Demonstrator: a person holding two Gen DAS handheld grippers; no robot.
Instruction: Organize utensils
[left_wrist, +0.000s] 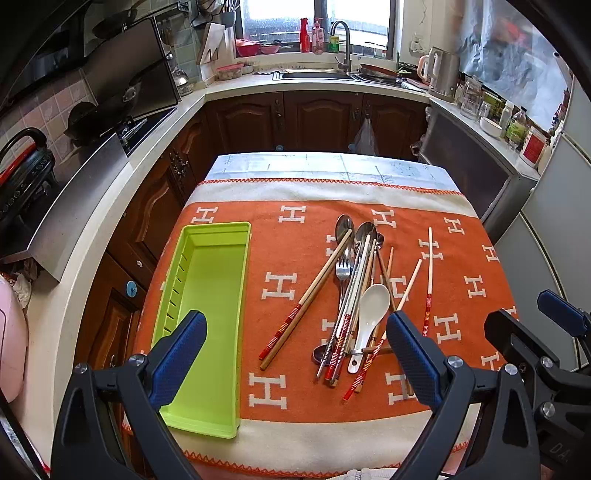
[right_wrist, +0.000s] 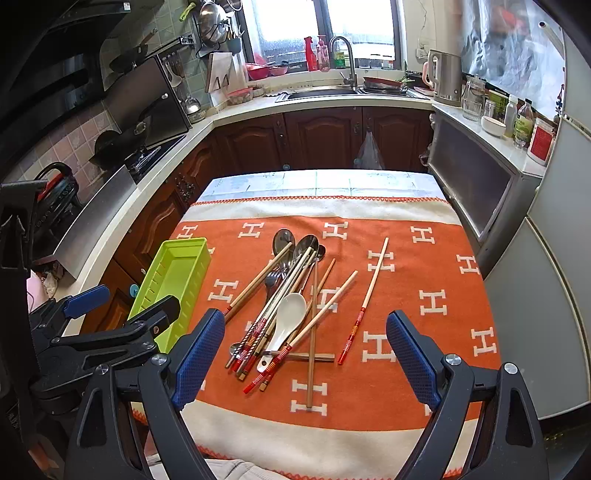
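Observation:
A tangled pile of utensils lies on the orange H-patterned cloth (left_wrist: 295, 236): a white ceramic spoon (left_wrist: 371, 314) (right_wrist: 288, 317), metal spoons (left_wrist: 344, 225), a fork (left_wrist: 342, 271) and several red-tipped wooden chopsticks (left_wrist: 306, 306). One chopstick (left_wrist: 429, 273) (right_wrist: 369, 291) lies apart to the right. A lime-green organizer tray (left_wrist: 210, 314) (right_wrist: 177, 273) sits empty at the cloth's left. My left gripper (left_wrist: 295, 319) hovers open above the table's near edge, between the tray and the pile, holding nothing. Beside it, my right gripper (right_wrist: 306, 319) is open over the pile's near end, also holding nothing.
The table stands in a narrow kitchen. A white counter with a stove (left_wrist: 140, 122) runs along the left, a sink (left_wrist: 314, 75) at the back, and a grey cabinet (left_wrist: 469, 173) and fridge (left_wrist: 554, 229) close on the right. Dark wooden cupboards (right_wrist: 321, 136) are behind the table.

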